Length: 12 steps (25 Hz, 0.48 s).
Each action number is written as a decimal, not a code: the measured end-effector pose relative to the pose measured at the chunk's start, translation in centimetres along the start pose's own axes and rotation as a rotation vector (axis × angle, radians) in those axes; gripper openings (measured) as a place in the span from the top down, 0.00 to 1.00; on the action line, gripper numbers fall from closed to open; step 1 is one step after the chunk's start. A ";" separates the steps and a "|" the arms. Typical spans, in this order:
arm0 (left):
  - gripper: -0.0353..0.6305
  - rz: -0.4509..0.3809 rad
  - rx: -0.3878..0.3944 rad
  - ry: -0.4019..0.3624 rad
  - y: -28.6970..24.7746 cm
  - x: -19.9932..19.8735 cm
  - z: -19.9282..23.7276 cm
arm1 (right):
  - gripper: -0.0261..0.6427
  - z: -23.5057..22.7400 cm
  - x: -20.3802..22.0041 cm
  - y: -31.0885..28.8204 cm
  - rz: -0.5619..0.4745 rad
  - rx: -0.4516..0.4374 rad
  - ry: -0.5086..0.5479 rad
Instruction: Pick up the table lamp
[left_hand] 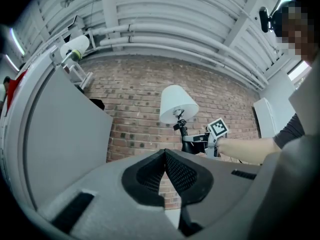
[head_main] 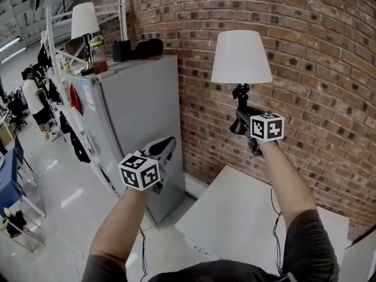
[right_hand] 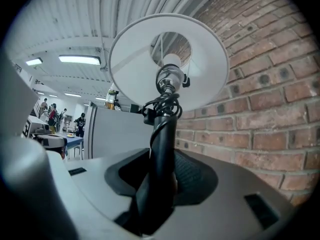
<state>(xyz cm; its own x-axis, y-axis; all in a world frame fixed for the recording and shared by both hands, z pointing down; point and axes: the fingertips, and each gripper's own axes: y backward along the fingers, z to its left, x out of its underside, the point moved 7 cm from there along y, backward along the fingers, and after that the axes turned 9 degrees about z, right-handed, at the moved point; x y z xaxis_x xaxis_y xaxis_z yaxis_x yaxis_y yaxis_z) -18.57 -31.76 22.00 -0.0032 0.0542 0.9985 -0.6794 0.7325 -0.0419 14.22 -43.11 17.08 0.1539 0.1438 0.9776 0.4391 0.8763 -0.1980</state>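
The table lamp has a white shade (head_main: 241,56) and a black stem (head_main: 241,97) wrapped with its cord. It hangs in the air in front of the brick wall, above the white table (head_main: 235,216). My right gripper (head_main: 242,120) is shut on the stem, just under the shade. In the right gripper view the stem (right_hand: 162,149) stands upright between the pads, with the shade (right_hand: 135,69) overhead. My left gripper (head_main: 167,147) is held up to the left, apart from the lamp. Its fingertips meet with nothing between them (left_hand: 165,156). The left gripper view also shows the lamp (left_hand: 177,104).
A tall grey fridge (head_main: 138,116) stands at the left against the brick wall (head_main: 317,69). On top of it are a second white-shaded lamp (head_main: 84,21), a jar (head_main: 98,56) and dark items. Behind it runs a shelving rack, with people farther off at the far left.
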 end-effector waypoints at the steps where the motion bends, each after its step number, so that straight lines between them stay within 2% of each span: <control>1: 0.95 -0.004 -0.001 0.002 0.2 -0.8 0.0 | 0.75 0.1 -0.8 0.5 -0.005 -0.001 -0.001; 7: 0.95 -0.032 0.002 0.016 1.2 -5.0 -0.4 | 0.75 0.4 -4.9 3.3 -0.041 -0.019 -0.015; 12: 0.95 -0.032 -0.002 0.012 2.4 -7.2 -1.5 | 0.75 1.0 -6.6 5.4 -0.057 -0.016 0.003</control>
<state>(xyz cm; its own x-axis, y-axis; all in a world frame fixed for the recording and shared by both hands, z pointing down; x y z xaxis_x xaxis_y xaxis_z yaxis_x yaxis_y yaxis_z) -19.12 -29.38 14.69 0.0273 0.0381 0.9989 -0.6774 0.7356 -0.0096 14.68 -38.89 9.62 0.1311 0.0921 0.9871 0.4613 0.8757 -0.1430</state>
